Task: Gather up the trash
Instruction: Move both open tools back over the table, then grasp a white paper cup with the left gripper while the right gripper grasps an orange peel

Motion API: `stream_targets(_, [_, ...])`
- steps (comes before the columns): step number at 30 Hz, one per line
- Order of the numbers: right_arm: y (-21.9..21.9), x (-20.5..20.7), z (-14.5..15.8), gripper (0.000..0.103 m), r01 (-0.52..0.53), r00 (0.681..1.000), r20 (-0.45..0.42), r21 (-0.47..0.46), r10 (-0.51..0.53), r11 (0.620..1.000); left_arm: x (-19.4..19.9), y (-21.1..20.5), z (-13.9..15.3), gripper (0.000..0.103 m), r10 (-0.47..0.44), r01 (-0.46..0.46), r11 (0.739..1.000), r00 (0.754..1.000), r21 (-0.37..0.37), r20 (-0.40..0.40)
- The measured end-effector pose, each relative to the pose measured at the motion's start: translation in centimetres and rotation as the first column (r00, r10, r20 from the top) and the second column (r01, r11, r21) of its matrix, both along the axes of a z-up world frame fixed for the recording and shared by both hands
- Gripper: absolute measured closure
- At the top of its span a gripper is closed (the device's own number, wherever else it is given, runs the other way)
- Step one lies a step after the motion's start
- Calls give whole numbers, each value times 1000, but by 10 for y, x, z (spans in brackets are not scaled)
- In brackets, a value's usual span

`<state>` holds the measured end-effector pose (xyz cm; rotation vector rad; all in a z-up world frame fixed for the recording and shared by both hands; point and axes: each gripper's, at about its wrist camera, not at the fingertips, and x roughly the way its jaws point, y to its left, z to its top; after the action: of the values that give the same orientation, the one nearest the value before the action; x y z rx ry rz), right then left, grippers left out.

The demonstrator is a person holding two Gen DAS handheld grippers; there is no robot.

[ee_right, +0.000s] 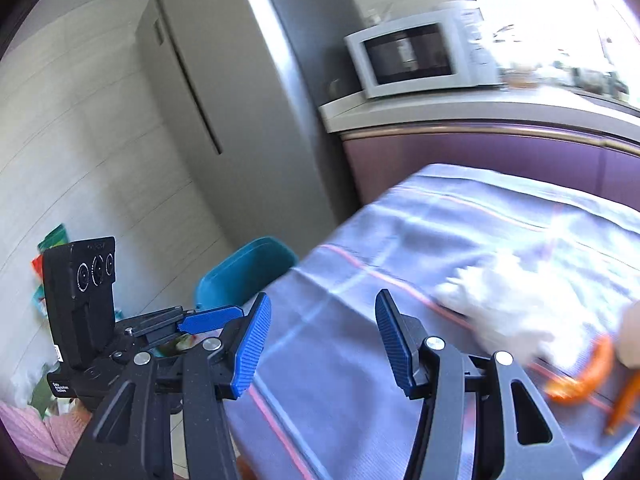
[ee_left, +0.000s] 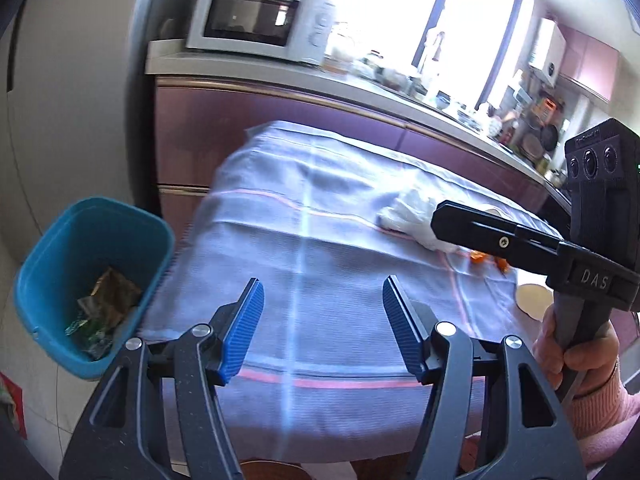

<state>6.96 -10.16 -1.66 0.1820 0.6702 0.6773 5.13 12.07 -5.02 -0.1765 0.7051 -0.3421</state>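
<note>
At the far left, on the floor against the table's edge, stands the blue bin (ee_left: 86, 280), placed where scraps can be dropped straight off the table; crumpled wrappers (ee_left: 106, 300) already lie in its bottom. Next comes the table, covered by a pale checked cloth (ee_left: 304, 248), most of it bare. The left gripper (ee_left: 323, 320) hangs over the near part of that cloth with its jaws about halfway apart and nothing between them. Further right, the right gripper (ee_right: 323, 336) is likewise about half open and empty, angled down toward the cloth, probably readied for a pick. The trash left to collect lies on the right part of the table: a crumpled white tissue or plastic wad (ee_right: 500, 304) and, just beyond it, orange peel pieces (ee_right: 584, 376). At the right edge a hand (ee_left: 568, 344) in a pink sleeve grips the right gripper's handle.
</note>
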Motion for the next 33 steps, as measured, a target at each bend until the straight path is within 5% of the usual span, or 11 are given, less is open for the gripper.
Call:
stream_targets(7, [-70, -23, 1, 50, 174, 985, 15, 0, -174, 985, -3, -59, -3, 42, -134, 134, 991, 991, 6, -6])
stream_targets(13, [-133, -37, 0, 50, 341, 940, 22, -2, -341, 940, -4, -102, -4, 42, -256, 256, 967, 966, -9, -26])
stream_targets(22, [-205, -43, -16, 50, 507, 862, -9, -17, -508, 862, -15, -167, -13, 42, -445, 444, 896, 893, -23, -65])
stream_targets(33, [-233, -47, -42, 50, 512, 856, -98, 34, -507, 858, -14, -228, -13, 46, -595, 587, 804, 798, -97, -101])
